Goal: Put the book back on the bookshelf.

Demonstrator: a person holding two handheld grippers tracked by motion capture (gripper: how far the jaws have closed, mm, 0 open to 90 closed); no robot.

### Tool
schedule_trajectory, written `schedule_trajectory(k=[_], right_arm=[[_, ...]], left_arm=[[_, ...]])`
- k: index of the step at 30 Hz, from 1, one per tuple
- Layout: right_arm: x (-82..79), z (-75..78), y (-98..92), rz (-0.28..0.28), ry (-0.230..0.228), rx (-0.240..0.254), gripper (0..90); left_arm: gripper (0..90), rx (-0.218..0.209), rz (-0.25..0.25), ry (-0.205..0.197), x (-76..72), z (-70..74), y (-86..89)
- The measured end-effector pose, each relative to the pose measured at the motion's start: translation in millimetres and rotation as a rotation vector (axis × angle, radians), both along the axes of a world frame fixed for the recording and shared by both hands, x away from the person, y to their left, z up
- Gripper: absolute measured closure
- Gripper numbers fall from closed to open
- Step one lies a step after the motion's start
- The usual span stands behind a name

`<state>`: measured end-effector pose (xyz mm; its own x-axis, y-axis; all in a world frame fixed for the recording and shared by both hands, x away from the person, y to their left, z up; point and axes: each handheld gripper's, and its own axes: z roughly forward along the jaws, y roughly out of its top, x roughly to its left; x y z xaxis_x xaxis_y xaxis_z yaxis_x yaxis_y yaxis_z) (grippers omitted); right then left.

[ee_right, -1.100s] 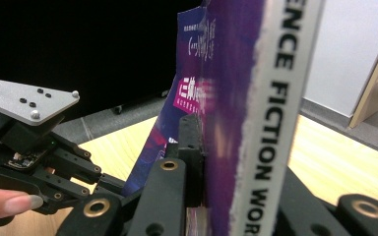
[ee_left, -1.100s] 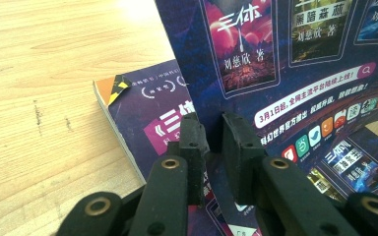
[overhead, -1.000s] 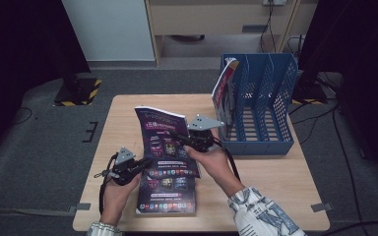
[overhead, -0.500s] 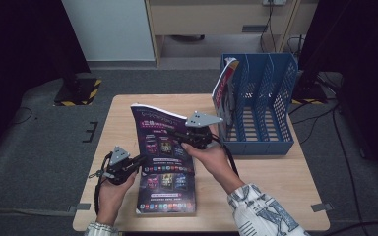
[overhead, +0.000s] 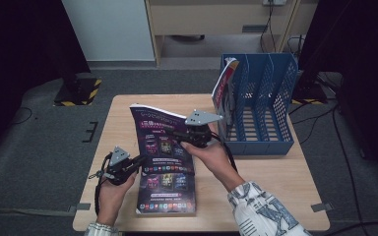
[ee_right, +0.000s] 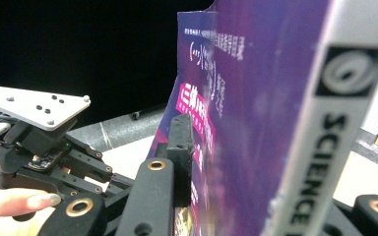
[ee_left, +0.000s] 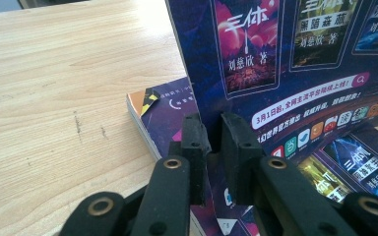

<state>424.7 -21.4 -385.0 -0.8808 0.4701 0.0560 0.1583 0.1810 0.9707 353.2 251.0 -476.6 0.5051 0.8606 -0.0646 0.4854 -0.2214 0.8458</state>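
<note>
So I've got a glossy purple magazine (overhead: 163, 147) tilted up off the table (overhead: 275, 182), its top edge lifted and its bottom edge down on another flat magazine (overhead: 170, 194) of the same kind. Covers are slick and shiny with little cover-art tiles and white print, and the spine is thick and squared off with blocky black lettering.

My left gripper (overhead: 137, 163) has its blocky black rubber pads pinched together on the raised magazine's left edge, low down. My right gripper (overhead: 181, 137) is at the other edge near the top, and its jaws have just been opening with the spine between them, so the grip looks loosened.

The table is pale wood with a fine grain. Right next to it all sits a blue plastic rack (overhead: 266, 105) with slotted dividers and one more magazine standing in it.
</note>
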Motion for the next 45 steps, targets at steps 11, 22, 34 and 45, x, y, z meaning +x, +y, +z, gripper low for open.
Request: schedule_trajectory(k=[11,22,34,45], right_arm=[[1.7,-0.2,1.0,0.033,0.017,0.024,68.7],[4.7,3.6,6.4,0.056,0.03,0.028,64.9],[6.6,10.6,6.4,0.061,0.021,0.039,73.6],[1.9,14.0,7.0,0.047,-0.016,0.039,82.3]], left_arm=[[80.2,0.014,0.0,-0.001,-0.2,0.4,-0.5],[80.1,0.016,-0.001,-0.001,-0.6,0.5,0.0],[80.1,0.014,-0.002,-0.004,-0.5,0.2,0.1],[78.5,0.001,0.005,-0.003,-0.3,-1.0,-0.2]])
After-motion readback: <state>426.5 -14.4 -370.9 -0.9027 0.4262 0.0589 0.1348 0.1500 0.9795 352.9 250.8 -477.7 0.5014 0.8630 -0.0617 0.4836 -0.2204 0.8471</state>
